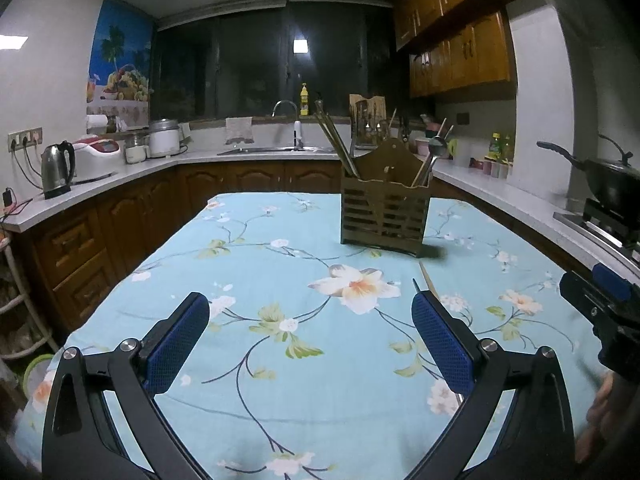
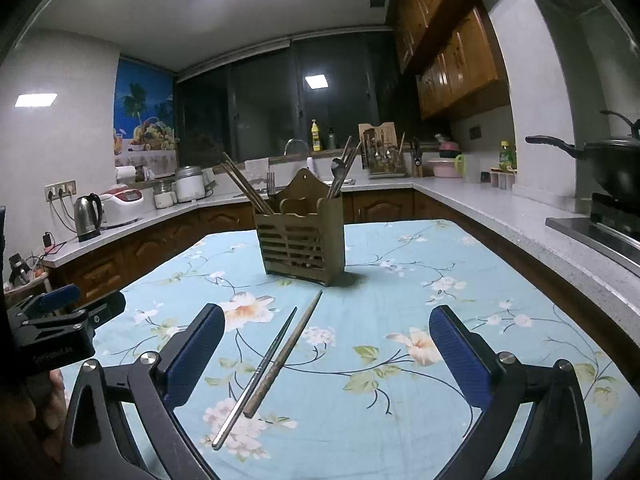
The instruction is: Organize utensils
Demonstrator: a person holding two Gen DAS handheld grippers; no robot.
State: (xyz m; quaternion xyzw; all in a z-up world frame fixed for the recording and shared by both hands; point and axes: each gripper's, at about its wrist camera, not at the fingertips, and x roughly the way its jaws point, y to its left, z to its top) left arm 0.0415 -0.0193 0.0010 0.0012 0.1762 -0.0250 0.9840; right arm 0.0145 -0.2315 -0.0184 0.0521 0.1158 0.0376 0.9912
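A brown slatted utensil holder (image 1: 385, 216) (image 2: 301, 244) stands on the floral tablecloth, holding chopsticks, a fork and a spoon. A metal chopstick (image 2: 256, 376) and a wooden chopstick (image 2: 285, 356) lie side by side on the cloth, between the open fingers of my right gripper (image 2: 326, 352), which is empty. In the left wrist view only their tips (image 1: 425, 280) show behind the right finger. My left gripper (image 1: 310, 340) is open and empty over the cloth, left of the chopsticks.
The table (image 1: 260, 240) is covered by a light blue floral cloth. Kitchen counters wrap around it, with a kettle (image 1: 58, 168), rice cookers, a sink (image 1: 280, 150) and a wok on a stove (image 2: 608, 172) at the right. Each gripper shows at the other view's edge.
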